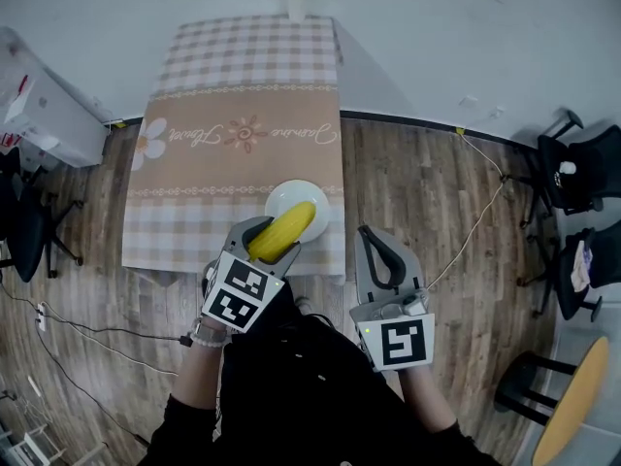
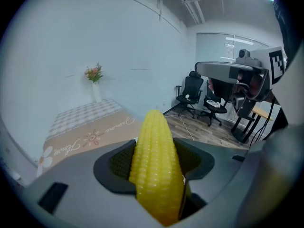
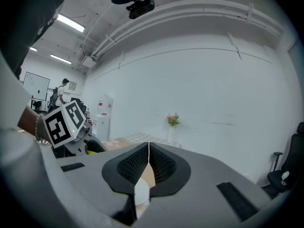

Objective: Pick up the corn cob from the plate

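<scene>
- Corn cob (image 1: 284, 229) is in the left gripper (image 1: 269, 244), whose jaws are clamped on it from both sides.
- Left gripper view confirms it: the cob (image 2: 156, 167) fills the gap between the dark pads, pinched across its thickness, with the butt end buried deep in the grip.
- Long axis runs along the jaws, not across them. The tip points forward and away from the person, slanting up to the right in the head view.
- That tip hangs over the near edge of the white plate (image 1: 283, 191), which sits at the near end of the table (image 1: 243, 115) with the checked cloth.
- By the level look of the left gripper view, I'd say the cob is already off the plate, though no view shows the gap plainly.
- Right gripper (image 1: 380, 250) sits on the other side, off the table's near right corner and apart from the cob. Its jaws (image 3: 148, 160) are pressed together with nothing between them.
- The left hand is plainly the nearer one. From here the move looks like a straight raise along the line the cob already points, with the plate just below and ahead.
</scene>
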`<move>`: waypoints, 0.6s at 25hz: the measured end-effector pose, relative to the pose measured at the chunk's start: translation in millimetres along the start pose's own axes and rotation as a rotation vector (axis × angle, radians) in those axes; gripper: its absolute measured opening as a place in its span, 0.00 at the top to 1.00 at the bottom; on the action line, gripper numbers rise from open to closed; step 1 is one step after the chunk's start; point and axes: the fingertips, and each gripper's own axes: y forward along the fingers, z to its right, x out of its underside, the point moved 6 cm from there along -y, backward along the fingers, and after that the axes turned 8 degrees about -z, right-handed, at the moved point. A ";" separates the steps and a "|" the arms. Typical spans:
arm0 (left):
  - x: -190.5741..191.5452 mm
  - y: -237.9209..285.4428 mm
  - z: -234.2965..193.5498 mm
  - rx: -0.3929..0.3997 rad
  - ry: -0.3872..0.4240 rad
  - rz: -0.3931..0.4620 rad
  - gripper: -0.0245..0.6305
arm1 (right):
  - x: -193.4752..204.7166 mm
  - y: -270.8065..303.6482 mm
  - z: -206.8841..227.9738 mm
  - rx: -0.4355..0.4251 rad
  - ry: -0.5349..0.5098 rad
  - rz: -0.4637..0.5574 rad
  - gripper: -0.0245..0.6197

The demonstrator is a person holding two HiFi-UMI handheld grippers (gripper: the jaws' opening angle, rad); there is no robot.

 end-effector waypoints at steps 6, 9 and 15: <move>-13.9 -28.2 1.9 -0.043 -0.002 0.066 0.57 | -6.4 -9.8 -1.5 0.002 -0.014 0.035 0.90; -19.5 -41.1 3.5 -0.068 -0.012 0.094 0.57 | -10.0 -14.9 -1.5 -0.001 -0.020 0.046 0.90; -28.6 -62.7 8.3 -0.086 -0.037 0.156 0.57 | -17.2 -19.6 -2.4 -0.013 -0.044 0.073 0.90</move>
